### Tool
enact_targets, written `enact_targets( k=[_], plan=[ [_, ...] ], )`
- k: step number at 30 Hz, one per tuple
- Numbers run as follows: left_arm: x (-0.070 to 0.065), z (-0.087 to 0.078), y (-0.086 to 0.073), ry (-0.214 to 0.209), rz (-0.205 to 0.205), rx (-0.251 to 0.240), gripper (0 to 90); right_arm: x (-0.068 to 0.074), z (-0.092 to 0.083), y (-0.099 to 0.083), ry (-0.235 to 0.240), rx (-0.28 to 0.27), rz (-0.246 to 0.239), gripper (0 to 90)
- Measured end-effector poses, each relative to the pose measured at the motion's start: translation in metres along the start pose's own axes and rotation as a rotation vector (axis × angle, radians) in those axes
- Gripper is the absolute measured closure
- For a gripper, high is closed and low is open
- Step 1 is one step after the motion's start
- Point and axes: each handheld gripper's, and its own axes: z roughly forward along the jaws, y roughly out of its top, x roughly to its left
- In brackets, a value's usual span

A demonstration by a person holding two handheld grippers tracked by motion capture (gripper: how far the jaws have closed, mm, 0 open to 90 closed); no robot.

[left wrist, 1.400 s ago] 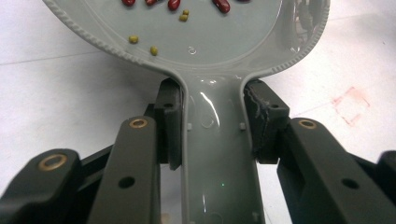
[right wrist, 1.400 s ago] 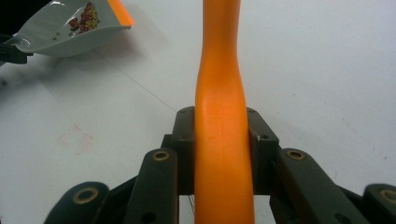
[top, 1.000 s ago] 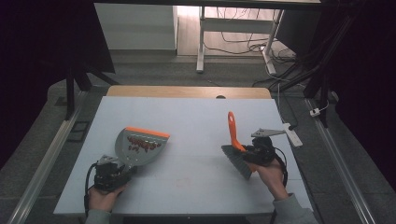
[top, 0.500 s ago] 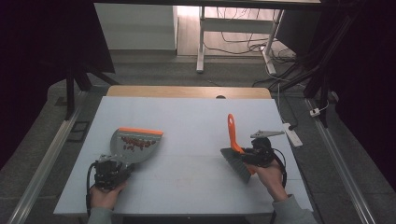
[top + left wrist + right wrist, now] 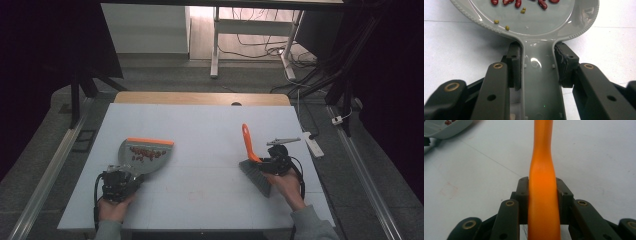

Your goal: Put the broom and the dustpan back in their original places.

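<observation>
Table [image 5: 210,140] lies bare between dustpan [image 5: 145,152] and brush [image 5: 252,162].

A pale blue-white tabletop [image 5: 200,135] ends at a bare wooden strip [image 5: 200,98] along its far edge. Grey carpet [image 5: 165,75] surrounds it, darker at both sides. Metal rails [image 5: 47,175] flank the table. Beyond the far edge stand a white cabinet [image 5: 145,30] and a white desk leg [image 5: 215,45], with black cables [image 5: 255,37] on lit wooden flooring. A white power strip [image 5: 311,142] lies on the carpet.
</observation>
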Motion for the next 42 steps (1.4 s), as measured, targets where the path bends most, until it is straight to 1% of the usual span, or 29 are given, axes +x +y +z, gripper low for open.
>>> enact_targets(
  k=[2,6,8,11,16,19,23,25,32,34,35,36,38,40,42],
  plan=[
    [0.001,0.001,0.000,-0.002,-0.003,0.002,61.2,-0.003,0.001,0.001,-0.020,0.008,-0.008,69.3],
    [0.000,0.001,0.000,-0.001,-0.003,0.002,61.1,-0.011,0.003,0.001,-0.052,0.022,-0.006,67.3],
    [0.000,0.001,0.000,0.001,-0.002,0.002,61.1,-0.015,0.004,0.000,-0.052,0.025,-0.002,66.3],
    [0.000,0.002,0.000,0.002,0.001,0.006,61.1,-0.020,0.006,0.000,-0.055,0.028,-0.008,63.9],
    [-0.002,0.003,-0.001,0.004,-0.005,0.010,61.2,-0.026,0.009,0.000,-0.066,0.049,0.011,58.8],
    [-0.003,0.003,-0.001,0.002,-0.005,0.015,61.2,-0.029,0.012,-0.001,-0.075,0.061,0.014,54.8],
    [-0.006,0.003,-0.002,0.008,0.000,0.022,61.0,-0.031,0.014,-0.001,-0.112,0.082,-0.002,49.2],
    [-0.007,0.003,-0.002,0.008,-0.001,0.022,61.0,-0.033,0.015,-0.002,-0.116,0.087,0.003,47.4],
    [-0.007,0.003,-0.003,-0.011,-0.004,0.023,59.9,-0.031,0.017,-0.001,-0.140,0.100,-0.009,42.2],
    [-0.007,0.001,-0.003,-0.019,0.002,0.020,55.5,-0.030,0.017,-0.001,-0.150,0.099,-0.010,40.3],
    [-0.006,0.001,-0.003,-0.020,0.009,0.016,52.1,-0.030,0.017,-0.001,-0.163,0.097,-0.013,38.8],
    [-0.006,-0.001,-0.004,-0.020,0.017,0.010,48.0,-0.030,0.017,-0.001,-0.187,0.094,-0.020,37.3],
    [-0.004,-0.003,-0.004,-0.025,0.034,-0.004,40.6,-0.030,0.013,0.000,-0.184,0.080,-0.004,38.0],
    [-0.003,-0.007,-0.005,-0.029,0.049,-0.015,36.6,-0.029,0.012,-0.001,-0.187,0.071,-0.005,38.0],
    [-0.002,-0.011,-0.005,-0.032,0.064,-0.026,34.9,-0.029,0.010,0.000,-0.185,0.061,-0.009,37.9]
  ],
)
